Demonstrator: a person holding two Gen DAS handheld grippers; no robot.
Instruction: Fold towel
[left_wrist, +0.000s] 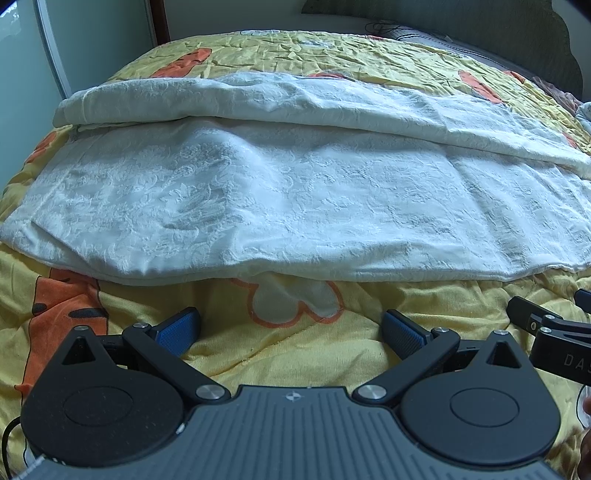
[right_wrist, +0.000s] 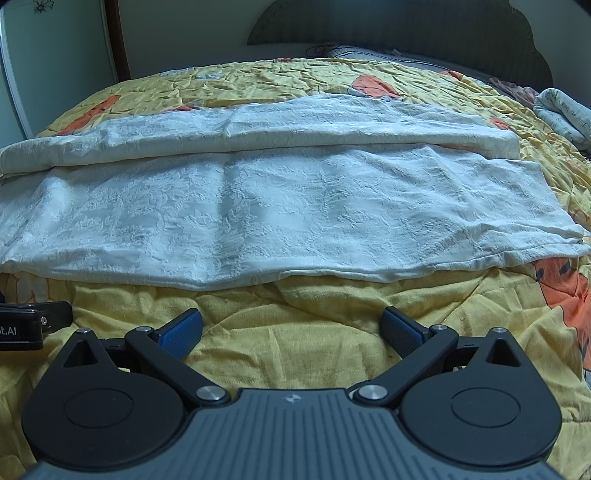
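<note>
A white embossed towel (left_wrist: 295, 199) lies across the yellow bedspread, its far long side folded back toward me into a thick band (left_wrist: 258, 99). The right wrist view shows the same towel (right_wrist: 280, 210) with the folded band (right_wrist: 258, 129) behind the flat part. My left gripper (left_wrist: 291, 332) is open, its blue pads over bare bedspread just short of the towel's near hem. My right gripper (right_wrist: 291, 332) is open too, likewise a little short of the near hem. Nothing sits between either pair of fingers.
The yellow quilt (right_wrist: 295, 332) with orange and white flower prints covers the bed. A headboard (right_wrist: 406, 29) and grey pillow stand at the far end. A rolled printed cloth (right_wrist: 565, 114) lies at the far right. The other gripper shows at the right edge (left_wrist: 554, 332) of the left wrist view.
</note>
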